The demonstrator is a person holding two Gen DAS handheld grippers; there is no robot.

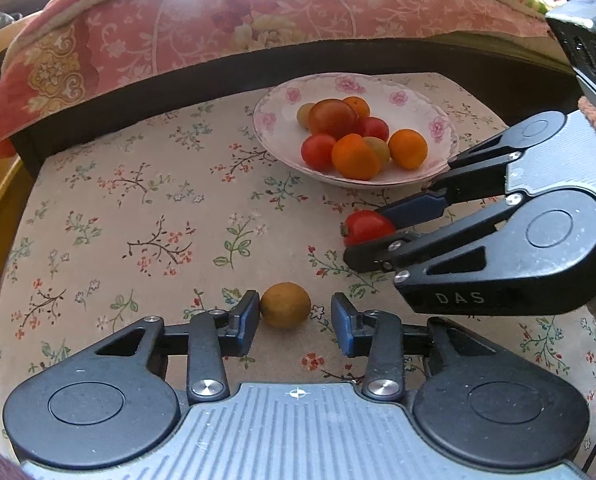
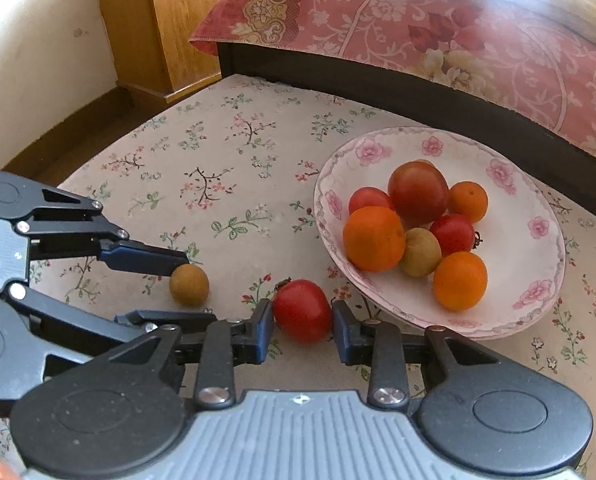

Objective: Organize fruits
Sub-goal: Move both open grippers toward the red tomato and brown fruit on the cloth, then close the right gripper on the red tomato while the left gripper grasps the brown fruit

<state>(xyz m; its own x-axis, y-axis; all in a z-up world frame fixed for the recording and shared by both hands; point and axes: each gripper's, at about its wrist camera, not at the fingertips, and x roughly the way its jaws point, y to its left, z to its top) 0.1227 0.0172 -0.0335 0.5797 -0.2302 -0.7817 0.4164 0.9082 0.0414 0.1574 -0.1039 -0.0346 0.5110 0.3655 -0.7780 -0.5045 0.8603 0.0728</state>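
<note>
A small brown round fruit (image 1: 285,305) lies on the floral cloth between the fingers of my left gripper (image 1: 295,314). The left pad touches it and the right pad stands off with a gap, so this gripper is open. My right gripper (image 2: 303,322) is shut on a red tomato (image 2: 303,308), both pads pressed against its sides, low over the cloth. In the left wrist view the same tomato (image 1: 364,224) shows at the right gripper's (image 1: 368,236) tips. A white plate with pink flowers (image 2: 538,208) just beyond holds several tomatoes, oranges and brownish fruits.
The floral cloth (image 1: 138,200) covers a low surface. A bed with a pink flowered cover (image 1: 218,32) and a dark frame runs behind the plate. A wooden cabinet (image 2: 158,28) stands at the back left by a pale wall.
</note>
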